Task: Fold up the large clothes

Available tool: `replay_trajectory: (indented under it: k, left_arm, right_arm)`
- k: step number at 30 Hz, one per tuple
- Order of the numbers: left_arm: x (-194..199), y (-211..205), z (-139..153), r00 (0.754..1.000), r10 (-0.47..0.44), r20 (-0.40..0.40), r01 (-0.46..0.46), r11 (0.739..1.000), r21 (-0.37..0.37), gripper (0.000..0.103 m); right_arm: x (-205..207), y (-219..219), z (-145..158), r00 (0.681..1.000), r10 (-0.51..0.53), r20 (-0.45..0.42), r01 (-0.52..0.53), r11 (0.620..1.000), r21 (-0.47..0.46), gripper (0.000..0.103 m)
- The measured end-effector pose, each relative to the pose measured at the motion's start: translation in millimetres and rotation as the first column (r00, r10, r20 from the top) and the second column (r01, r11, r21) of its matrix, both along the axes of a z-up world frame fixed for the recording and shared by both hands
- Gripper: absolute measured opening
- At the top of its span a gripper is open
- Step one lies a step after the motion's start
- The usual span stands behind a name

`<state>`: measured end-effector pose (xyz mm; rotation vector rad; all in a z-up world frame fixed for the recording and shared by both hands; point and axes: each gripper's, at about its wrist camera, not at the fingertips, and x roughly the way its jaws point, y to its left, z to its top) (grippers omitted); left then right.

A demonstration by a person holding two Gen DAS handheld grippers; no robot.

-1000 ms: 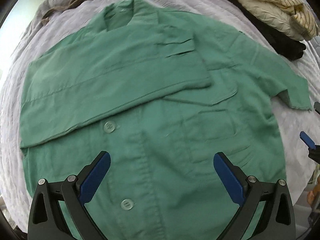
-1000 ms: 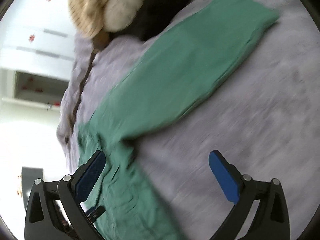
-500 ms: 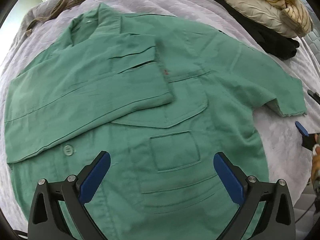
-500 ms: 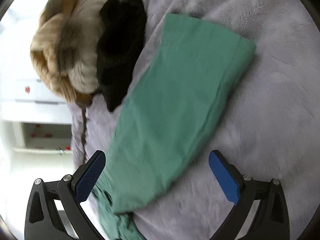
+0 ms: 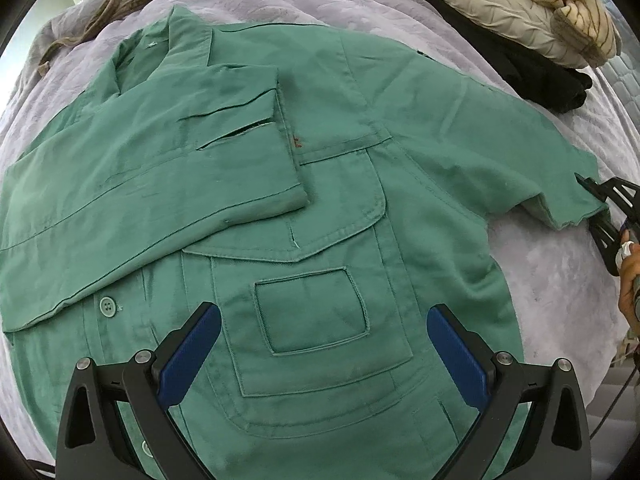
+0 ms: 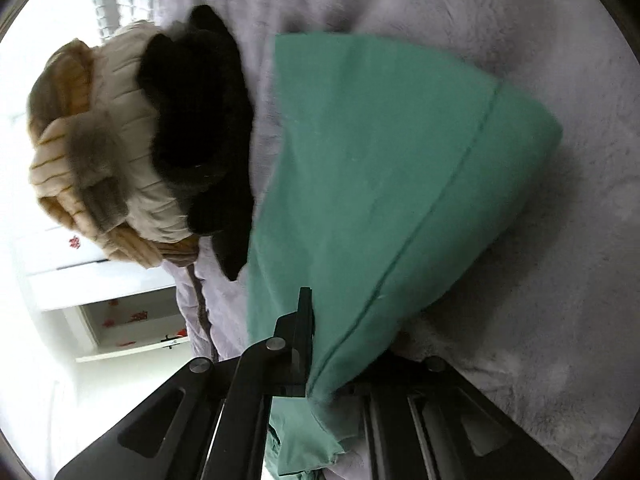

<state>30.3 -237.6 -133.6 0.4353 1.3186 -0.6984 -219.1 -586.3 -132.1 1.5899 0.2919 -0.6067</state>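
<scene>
A green button-up jacket (image 5: 328,208) lies flat, front up, on a lilac blanket (image 5: 544,272). One sleeve (image 5: 160,184) is folded across the chest; the other sleeve (image 5: 532,160) stretches out to the right. My left gripper (image 5: 324,344) is open and empty, hovering over the jacket's patch pocket (image 5: 312,312). My right gripper (image 6: 332,364) is shut on the outstretched sleeve's cuff (image 6: 384,184); it also shows at the right edge of the left wrist view (image 5: 596,192), at the cuff.
A pile of clothes lies at the back right: a cream striped knit (image 5: 560,4), a beige padded piece (image 5: 492,12) and a black garment (image 5: 548,80). A brown cord (image 5: 132,4) lies along the blanket's far edge. A white cabinet (image 6: 132,320) stands beyond.
My right gripper moved in to the sleeve cuff and closed on it. My left gripper shifted right over the jacket, from the button placket to the pocket, staying open.
</scene>
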Motion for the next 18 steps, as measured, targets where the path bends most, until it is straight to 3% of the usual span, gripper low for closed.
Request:
replay_trajectory:
  k: [5,8,10,14,18]
  left_arm:
    - [8.9,15.6,10.0,1.000,0.019,0.024,-0.018,1.000,-0.025,0.103]
    - [20.9,32.5,16.5,0.998,0.052,0.040,-0.050,0.998,-0.046,0.103]
    - [30.4,44.4,20.2,0.996,0.078,0.050,-0.075,0.995,-0.058,0.103]
    - [50.9,76.6,27.9,0.990,0.121,0.078,-0.115,0.991,-0.071,0.103]
    - [70.8,110.5,30.4,0.979,0.170,0.113,-0.161,0.983,-0.086,0.103]
  right_arm:
    - [39.4,15.2,46.6,0.983,0.150,0.104,-0.136,0.982,-0.130,0.004]
    - [79.2,34.2,81.1,0.954,0.272,0.128,-0.240,0.945,-0.220,0.004]
    - [115.4,54.8,105.2,0.922,0.371,0.113,-0.327,0.900,-0.289,0.004]
    - [197.7,117.4,140.3,0.829,0.559,0.000,-0.509,0.755,-0.414,0.004]
    - [281.2,205.7,141.4,0.690,0.710,-0.140,-0.681,0.573,-0.455,0.004]
